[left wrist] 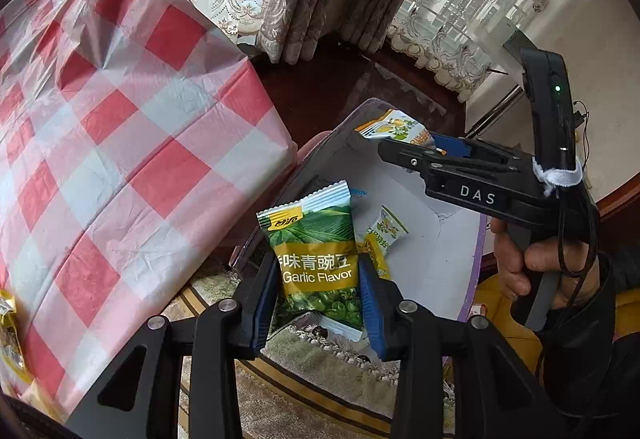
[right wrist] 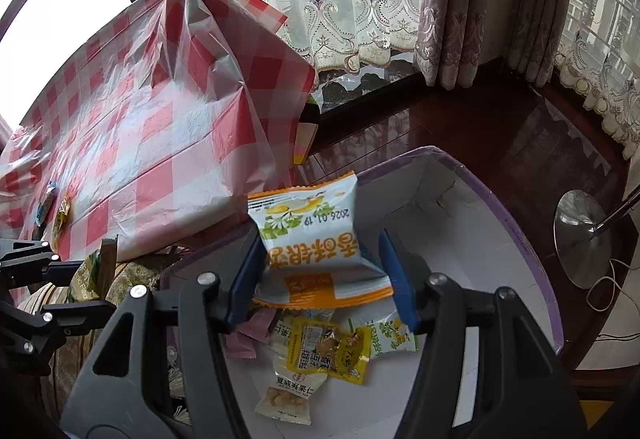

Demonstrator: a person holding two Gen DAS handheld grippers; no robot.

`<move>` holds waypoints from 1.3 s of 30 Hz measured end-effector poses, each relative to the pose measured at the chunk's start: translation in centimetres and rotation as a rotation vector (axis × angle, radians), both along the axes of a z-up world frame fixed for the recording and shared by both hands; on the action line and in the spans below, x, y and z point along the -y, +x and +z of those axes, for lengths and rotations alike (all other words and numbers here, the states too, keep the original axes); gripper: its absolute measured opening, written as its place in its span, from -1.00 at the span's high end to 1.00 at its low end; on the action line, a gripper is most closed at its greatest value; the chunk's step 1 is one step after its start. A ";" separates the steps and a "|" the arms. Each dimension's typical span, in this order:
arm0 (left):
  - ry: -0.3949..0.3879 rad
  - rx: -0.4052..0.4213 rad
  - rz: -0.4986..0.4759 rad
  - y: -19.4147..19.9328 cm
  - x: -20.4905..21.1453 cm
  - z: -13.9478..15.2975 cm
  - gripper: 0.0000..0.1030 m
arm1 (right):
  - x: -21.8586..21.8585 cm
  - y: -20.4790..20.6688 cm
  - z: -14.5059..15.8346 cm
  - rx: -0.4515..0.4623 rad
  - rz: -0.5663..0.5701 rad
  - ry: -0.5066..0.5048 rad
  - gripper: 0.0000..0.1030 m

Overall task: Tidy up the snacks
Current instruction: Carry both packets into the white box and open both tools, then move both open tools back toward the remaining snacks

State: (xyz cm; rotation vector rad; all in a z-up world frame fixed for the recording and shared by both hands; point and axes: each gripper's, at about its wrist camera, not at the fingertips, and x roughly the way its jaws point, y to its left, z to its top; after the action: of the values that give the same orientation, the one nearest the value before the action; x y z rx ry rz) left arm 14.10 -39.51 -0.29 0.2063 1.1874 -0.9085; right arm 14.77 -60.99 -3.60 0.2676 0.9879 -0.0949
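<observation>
The left tool grips a green garlic-flavour pea packet over the purple-rimmed box; the right tool clamps a white-and-orange snack packet above loose snacks inside, beside the checked worktop

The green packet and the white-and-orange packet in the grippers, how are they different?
The green packet shows peas and reads "Garlic Flavor"; the white-and-orange packet shows yellow fruit and a printed date. The green packet sits in the left gripper, the white-and-orange one in the right gripper. The green packet's print reads upright in its view; the other's is upside down. Both are small sealed snack packets held over the white box.
</observation>
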 end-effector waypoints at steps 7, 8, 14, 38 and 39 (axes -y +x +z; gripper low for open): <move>-0.012 -0.010 0.014 -0.2 -0.3 0.1 -0.13 | 0.0 0.2 0.2 -0.011 -0.017 -0.039 -0.46; -0.015 -0.013 0.022 -0.1 -0.3 0.0 -0.13 | -0.1 0.2 0.3 -0.011 -0.015 -0.041 -0.46; -0.036 -0.010 0.043 0.2 -1.0 0.3 -0.13 | -0.9 0.3 0.9 -0.010 -0.002 -0.051 -0.46; -0.120 0.015 0.335 1.9 -12.5 1.4 -0.13 | -11.2 3.0 3.5 0.002 0.211 -0.064 -0.51; -0.125 0.013 0.352 1.8 -13.2 1.4 -0.13 | -12.0 3.1 3.5 0.000 0.226 -0.064 -0.51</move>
State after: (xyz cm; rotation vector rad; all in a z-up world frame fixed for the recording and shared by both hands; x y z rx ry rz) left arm 15.94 -26.31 1.14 -0.0963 1.1067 -0.6674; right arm 17.88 -49.04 -0.14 0.0962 1.0075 0.0790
